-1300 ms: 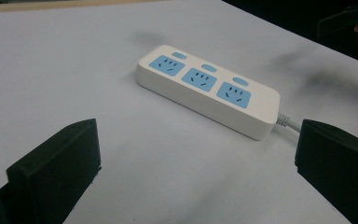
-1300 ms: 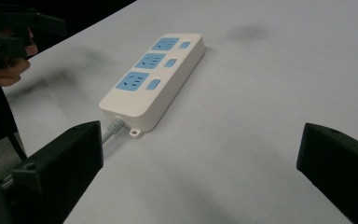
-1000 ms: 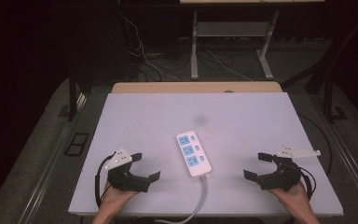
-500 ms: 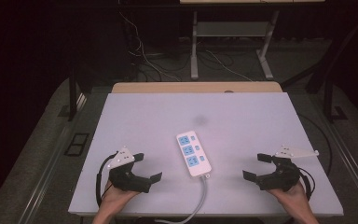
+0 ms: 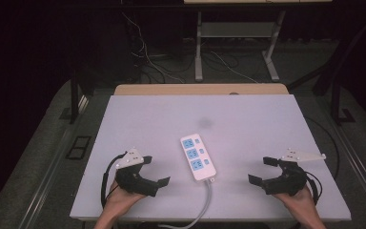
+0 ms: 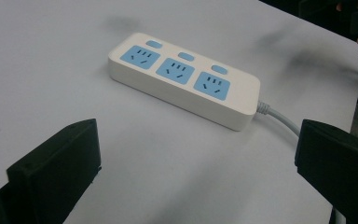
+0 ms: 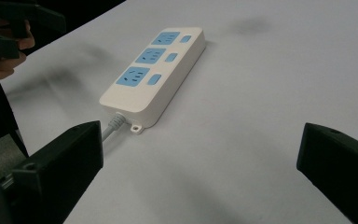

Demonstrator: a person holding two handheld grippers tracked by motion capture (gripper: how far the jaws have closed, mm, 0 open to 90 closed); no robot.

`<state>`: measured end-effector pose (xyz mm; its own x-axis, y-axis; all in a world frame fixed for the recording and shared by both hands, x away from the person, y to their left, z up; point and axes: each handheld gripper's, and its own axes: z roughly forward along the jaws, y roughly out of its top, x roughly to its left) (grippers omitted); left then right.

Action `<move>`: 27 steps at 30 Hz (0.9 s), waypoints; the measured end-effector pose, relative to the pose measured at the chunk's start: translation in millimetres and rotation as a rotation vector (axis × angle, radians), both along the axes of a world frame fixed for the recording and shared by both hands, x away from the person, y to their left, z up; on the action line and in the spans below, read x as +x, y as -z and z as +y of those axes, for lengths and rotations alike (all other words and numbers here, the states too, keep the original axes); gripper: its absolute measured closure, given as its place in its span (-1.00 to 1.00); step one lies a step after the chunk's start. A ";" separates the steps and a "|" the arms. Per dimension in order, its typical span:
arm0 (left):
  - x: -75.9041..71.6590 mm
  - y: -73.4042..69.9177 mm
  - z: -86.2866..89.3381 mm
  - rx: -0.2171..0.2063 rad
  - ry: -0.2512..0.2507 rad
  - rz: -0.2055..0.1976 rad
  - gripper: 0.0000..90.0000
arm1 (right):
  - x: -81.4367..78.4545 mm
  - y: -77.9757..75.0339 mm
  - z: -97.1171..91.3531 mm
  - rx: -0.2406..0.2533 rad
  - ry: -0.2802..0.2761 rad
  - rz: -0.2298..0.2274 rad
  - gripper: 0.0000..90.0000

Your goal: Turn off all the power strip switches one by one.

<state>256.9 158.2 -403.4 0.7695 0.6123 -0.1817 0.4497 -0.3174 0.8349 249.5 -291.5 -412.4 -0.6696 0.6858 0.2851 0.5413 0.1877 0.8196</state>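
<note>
Resting near the front edge of the table [image 5: 138, 119], two grippers are held by two hands, one at each side. The left gripper [image 5: 155, 171] has its jaws spread wide and holds nothing; the right gripper [image 5: 264, 170] is the same (both point toward the middle). Between them, a little farther in, lies one white power strip [image 5: 198, 156] with three blue sockets, its single cable [image 5: 205, 202] running off the front edge.
</note>
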 end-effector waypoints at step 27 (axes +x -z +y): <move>18.2 -26.4 -27.3 0.080 0.108 0.033 -1.00 | 0.3 0.7 -0.9 -0.012 0.002 0.004 -1.00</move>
